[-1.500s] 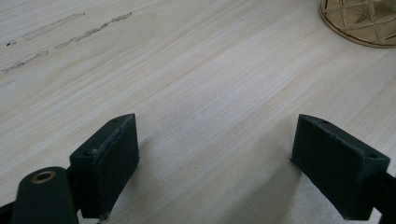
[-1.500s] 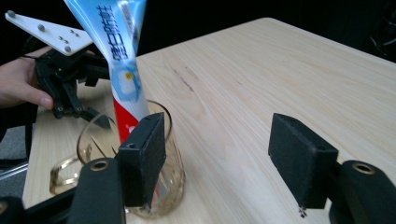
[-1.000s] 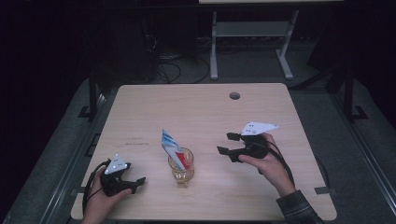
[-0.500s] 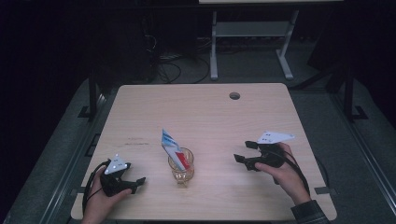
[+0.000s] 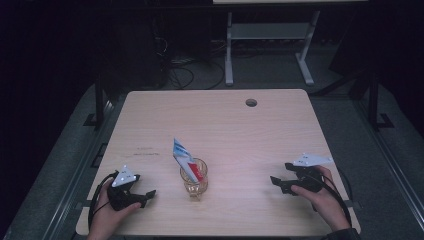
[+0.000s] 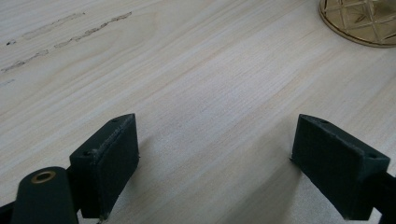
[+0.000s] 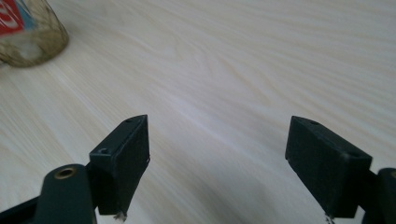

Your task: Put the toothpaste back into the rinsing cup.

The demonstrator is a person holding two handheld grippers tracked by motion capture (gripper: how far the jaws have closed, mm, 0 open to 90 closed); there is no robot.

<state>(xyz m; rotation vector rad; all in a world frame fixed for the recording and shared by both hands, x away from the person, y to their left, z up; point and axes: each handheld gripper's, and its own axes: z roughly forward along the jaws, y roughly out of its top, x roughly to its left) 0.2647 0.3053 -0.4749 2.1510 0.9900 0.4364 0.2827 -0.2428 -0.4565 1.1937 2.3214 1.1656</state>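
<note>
We see a glass (image 5: 194, 176) standing upright just below the middle of the high view, on the table (image 5: 220, 120), with a tube (image 5: 185, 159) in it. The tube leans up and to the left, its long axis tilted well off vertical, its top clear of the rim.

The left gripper (image 5: 145, 194) sits at lower left, jaws spread with nothing but bare wood between them. It points right, toward the glass. In its own view (image 6: 215, 158) the glass base (image 6: 359, 21) shows at the upper right corner, so the glass lies ahead and to the right of those jaws.

The right gripper (image 5: 278, 183) sits at lower right, pointing left. Its jaws have just been opening and stand wide, nothing between them. In its own view (image 7: 217, 163) the glass (image 7: 30, 35) is at the upper left corner, ahead and left of the jaws.

We judge the left gripper the nearer of the two; the right is well apart from the glass. Any grab at the tube would have to come in high and follow its lean.
</note>
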